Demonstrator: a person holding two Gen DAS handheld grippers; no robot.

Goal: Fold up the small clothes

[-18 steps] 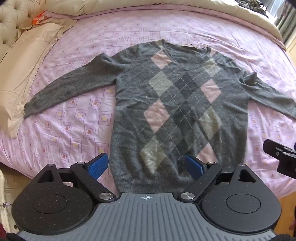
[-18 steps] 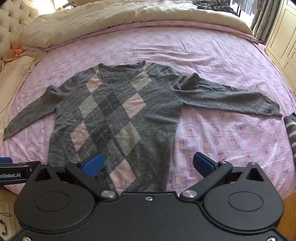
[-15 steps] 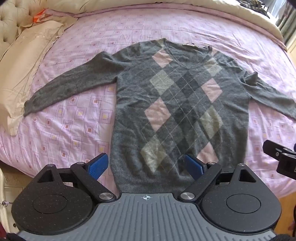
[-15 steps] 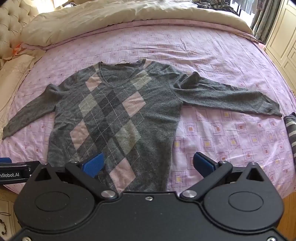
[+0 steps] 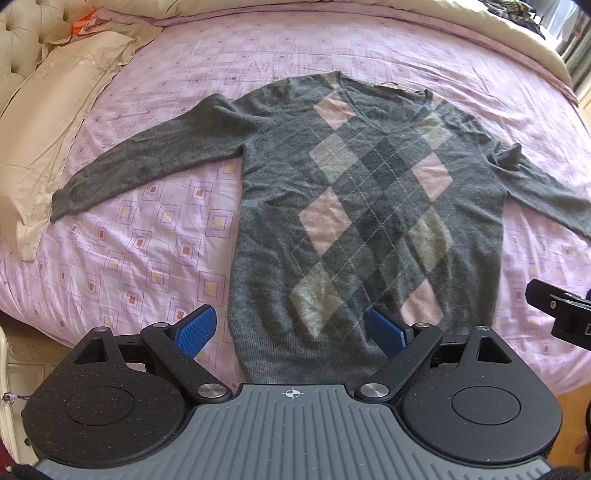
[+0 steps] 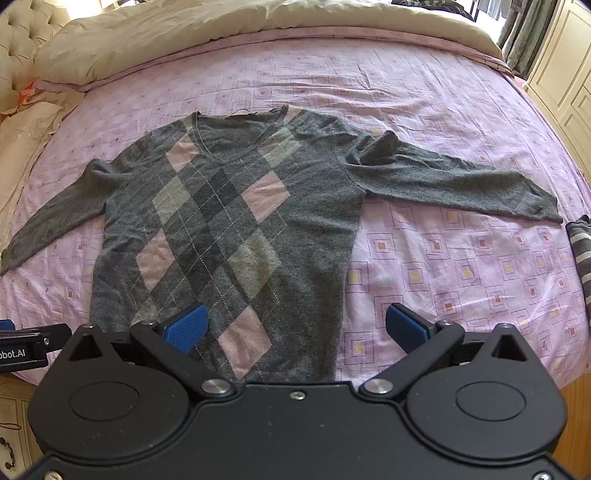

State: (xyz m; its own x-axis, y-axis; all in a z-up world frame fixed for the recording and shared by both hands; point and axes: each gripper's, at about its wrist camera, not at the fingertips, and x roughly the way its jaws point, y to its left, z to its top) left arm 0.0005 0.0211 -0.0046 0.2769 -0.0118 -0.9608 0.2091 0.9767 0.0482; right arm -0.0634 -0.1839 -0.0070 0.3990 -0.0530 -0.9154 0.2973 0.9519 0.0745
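Note:
A grey sweater (image 5: 369, 206) (image 6: 229, 221) with pink and beige argyle diamonds lies flat, front up, on the pink patterned bedsheet (image 5: 147, 240) (image 6: 443, 266), both sleeves spread sideways. My left gripper (image 5: 291, 328) hovers open over the hem's left part, nothing between its blue pads. My right gripper (image 6: 295, 325) is open above the hem's right corner, also holding nothing. The left sleeve cuff (image 5: 62, 203) reaches toward a pillow; the right cuff (image 6: 543, 206) ends near the bed's right side.
A cream pillow (image 5: 48, 122) lies at the left, a beige duvet (image 6: 240, 22) is bunched along the far side. A striped garment (image 6: 581, 251) sits at the bed's right edge. Tufted headboard (image 6: 22, 40) at far left, cream cabinets (image 6: 561, 66) at right.
Both grippers have shifted slightly forward and lower over the hem, so the sweater sits a bit closer in each view. Both stay open; the sweater has not moved.

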